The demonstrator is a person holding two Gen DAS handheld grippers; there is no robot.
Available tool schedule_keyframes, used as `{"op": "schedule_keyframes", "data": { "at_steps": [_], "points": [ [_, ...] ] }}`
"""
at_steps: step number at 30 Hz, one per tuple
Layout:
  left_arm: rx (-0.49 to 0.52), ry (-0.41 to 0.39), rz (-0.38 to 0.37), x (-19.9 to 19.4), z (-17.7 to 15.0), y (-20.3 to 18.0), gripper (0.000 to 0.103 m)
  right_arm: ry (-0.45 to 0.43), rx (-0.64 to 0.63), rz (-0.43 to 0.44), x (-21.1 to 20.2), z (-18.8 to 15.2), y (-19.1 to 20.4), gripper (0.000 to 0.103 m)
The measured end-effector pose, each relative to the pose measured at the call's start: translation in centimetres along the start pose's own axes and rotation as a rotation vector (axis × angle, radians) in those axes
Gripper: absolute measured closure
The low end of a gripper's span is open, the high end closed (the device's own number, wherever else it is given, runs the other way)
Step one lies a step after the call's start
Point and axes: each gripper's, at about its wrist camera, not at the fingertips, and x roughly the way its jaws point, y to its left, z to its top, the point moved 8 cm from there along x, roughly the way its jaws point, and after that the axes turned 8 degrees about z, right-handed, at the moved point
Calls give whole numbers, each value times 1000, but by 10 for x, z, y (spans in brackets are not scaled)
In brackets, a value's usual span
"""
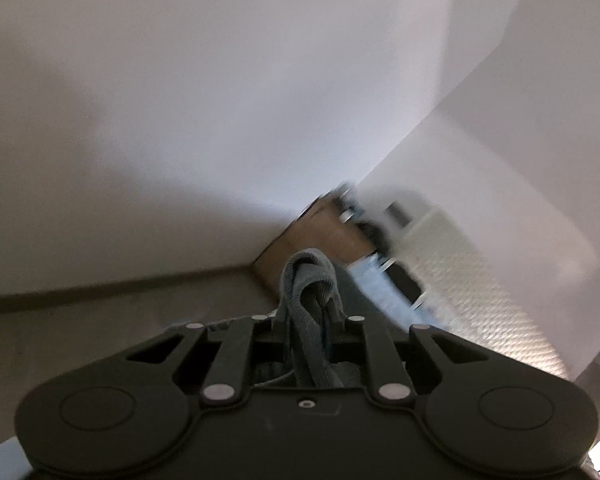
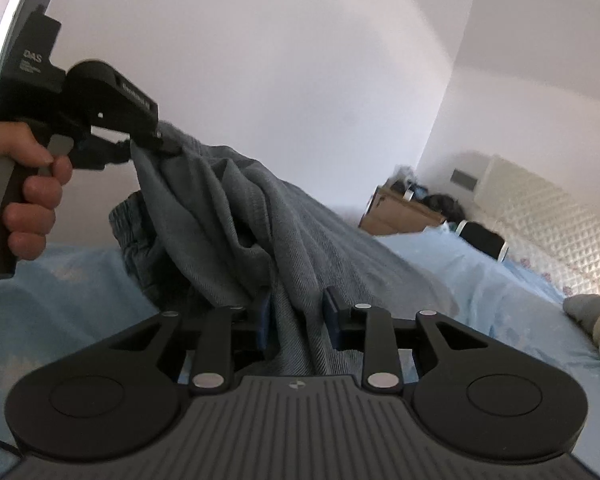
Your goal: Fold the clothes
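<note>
A grey-blue garment (image 2: 260,224) hangs stretched in the air above a light blue bed (image 2: 480,280). My left gripper (image 2: 156,144), held by a hand (image 2: 28,184) at the upper left of the right wrist view, is shut on one bunched end of the cloth. In the left wrist view that bunched grey cloth (image 1: 310,280) sticks up between the fingers of the left gripper (image 1: 310,312). My right gripper (image 2: 296,308) is shut on the lower part of the garment, which runs down between its fingers. An elastic waistband (image 2: 130,220) dangles below the left gripper.
A quilted cream headboard (image 2: 540,232) stands at the right, with a brown cardboard box (image 2: 400,210) and dark items (image 2: 480,236) beside it. Another grey piece of cloth (image 2: 596,316) lies on the bed at the right edge. White walls (image 2: 300,60) surround the bed.
</note>
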Motion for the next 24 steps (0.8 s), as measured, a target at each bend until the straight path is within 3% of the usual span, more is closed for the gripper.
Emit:
{"op": "schedule_keyframes", "data": {
  "at_steps": [5, 7, 9, 11, 13, 14, 15, 20, 24],
  "points": [
    [-29, 34, 24, -1, -8, 16, 82, 14, -3, 14, 4, -1, -1, 71],
    [-51, 38, 21, -6, -7, 21, 75, 12, 5, 16, 4, -1, -4, 71],
    [-63, 41, 43, -12, -6, 25, 62, 11, 14, 18, 4, -2, -7, 71],
    [-82, 50, 48, -22, -6, 28, 60, 7, 30, 20, 5, -2, -10, 70],
    [-123, 79, 41, -29, -5, 28, 44, 2, 53, 22, 6, -2, -13, 70],
    [-143, 94, 38, -33, -6, 30, 30, 1, 63, 20, 9, -2, -15, 70],
    [-167, 107, 32, -38, -7, 34, 22, 0, 73, 20, 11, -2, -16, 69],
    [-329, 215, 31, -47, -19, 59, 20, -2, 101, 17, 12, -2, -16, 68],
    [-362, 224, 48, -47, -15, 73, 12, -2, 118, 16, 10, -3, -15, 68]
  ]
}}
